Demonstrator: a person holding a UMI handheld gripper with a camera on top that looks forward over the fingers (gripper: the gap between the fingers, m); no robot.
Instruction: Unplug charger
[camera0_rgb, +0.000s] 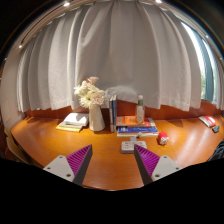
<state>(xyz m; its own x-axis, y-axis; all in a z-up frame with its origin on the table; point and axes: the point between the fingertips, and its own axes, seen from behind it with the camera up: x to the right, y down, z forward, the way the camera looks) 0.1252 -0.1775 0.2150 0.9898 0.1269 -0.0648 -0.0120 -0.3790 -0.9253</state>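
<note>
Open claw (110, 162), nothing between its purple pads (78, 161), low over a wooden tabletop (45, 140). Ahead at 12 o'clock, a small white block (127, 146), maybe the charger; cannot tell for sure. Behind it, stacked books (135, 126) and a bottle (140, 107). At 11 o'clock, a vase of flowers (94, 103). Too small to read any words.

A home study or living-room corner: a wooden desk (110, 165) with stacked books (135, 125), a vase of pale flowers (93, 100) and floor-length white curtains (120, 50) behind.
</note>
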